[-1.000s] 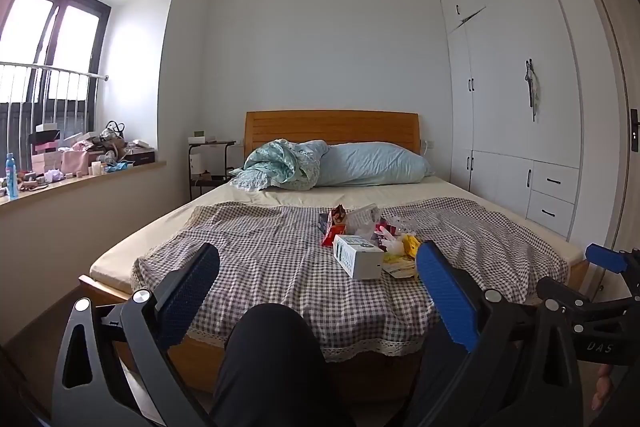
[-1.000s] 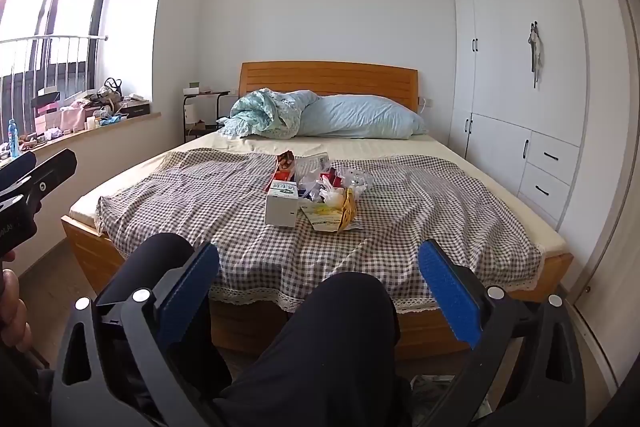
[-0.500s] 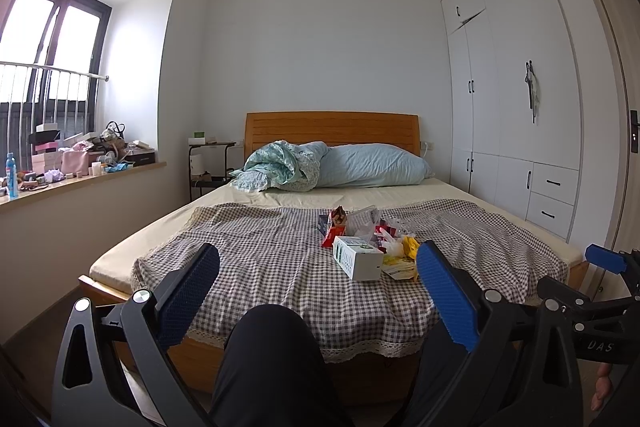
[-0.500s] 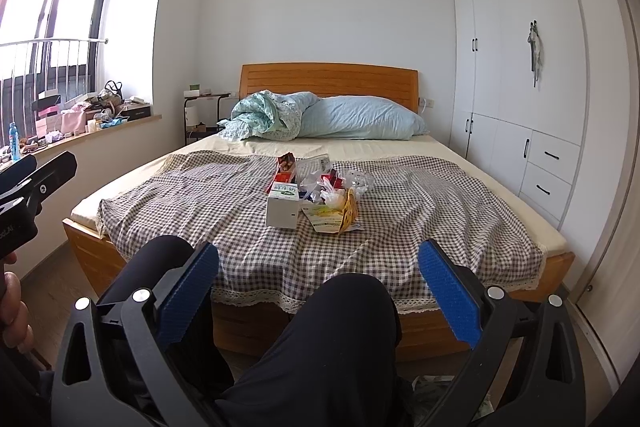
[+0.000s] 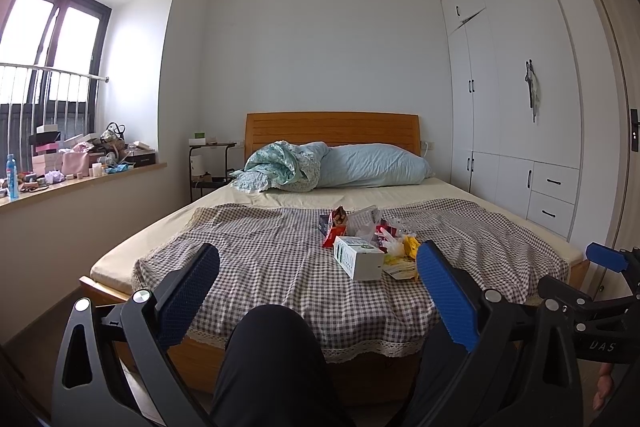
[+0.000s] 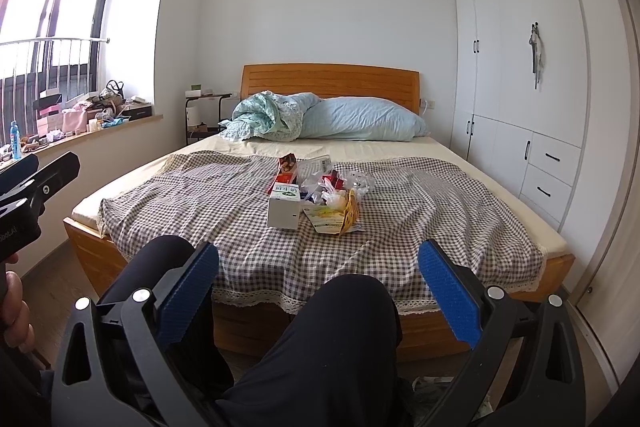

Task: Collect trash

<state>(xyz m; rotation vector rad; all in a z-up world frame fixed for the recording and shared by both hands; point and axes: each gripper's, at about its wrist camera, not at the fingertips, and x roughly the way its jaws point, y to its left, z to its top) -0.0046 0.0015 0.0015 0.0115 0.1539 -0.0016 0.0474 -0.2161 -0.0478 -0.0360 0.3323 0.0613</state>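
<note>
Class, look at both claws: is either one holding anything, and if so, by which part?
Nothing is held. The left claw and right claw are both open and empty; the trash pile lies untouched on the bed.

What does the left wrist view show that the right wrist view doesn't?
Only the left wrist view shows the door handle at the far right and the right gripper from the side. Only the right wrist view shows the left gripper from the side and something crumpled on the floor by the person's legs. Both show the bed, the checked cloth, the white box and the wrappers behind it.
</note>
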